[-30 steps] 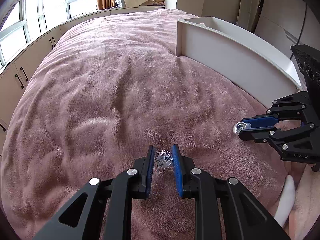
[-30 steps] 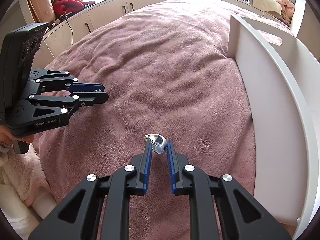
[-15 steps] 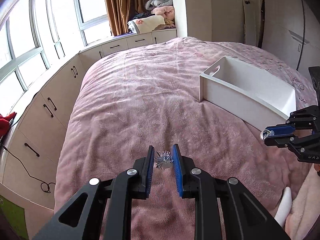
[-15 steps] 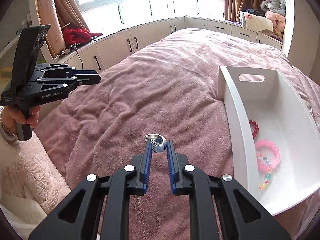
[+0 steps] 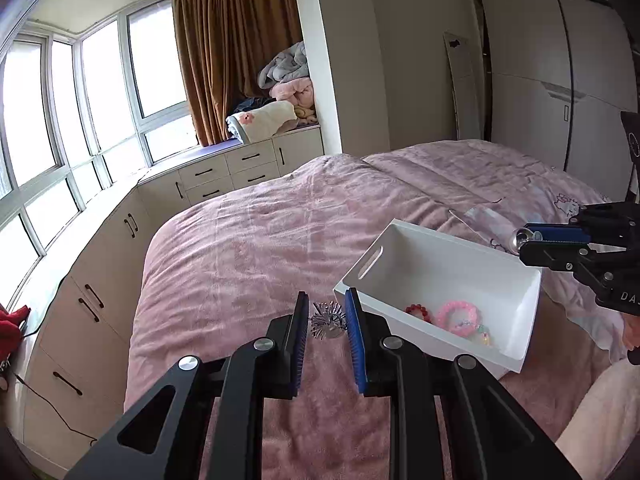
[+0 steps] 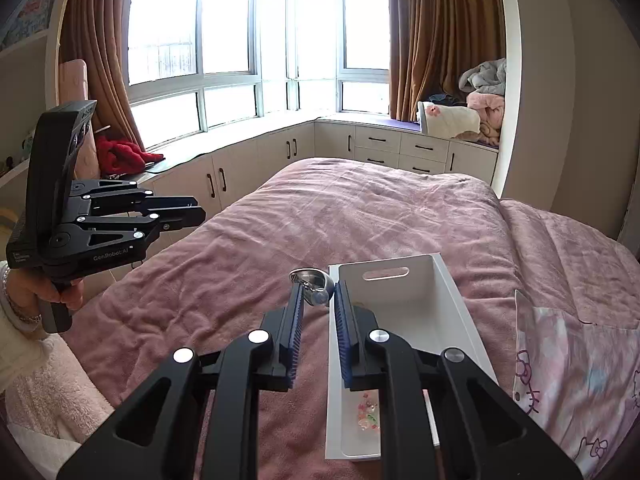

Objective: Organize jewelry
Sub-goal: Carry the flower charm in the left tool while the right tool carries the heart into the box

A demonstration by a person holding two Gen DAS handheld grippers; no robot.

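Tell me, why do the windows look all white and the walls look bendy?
Right wrist view: daylight overexposes the windows to white glare, and the fisheye lens bows the walls. Left wrist view: the windows are washed out too, the frames curve, and the white bin stays sharp.

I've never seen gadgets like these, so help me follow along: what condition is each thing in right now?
left gripper: shut on the spiky silver brooch, held in the air
right gripper: shut on the silver ring, held in the air
white bin: open-topped, resting on the bed
pink bracelet: lying inside the bin
red bead bracelet: lying inside the bin
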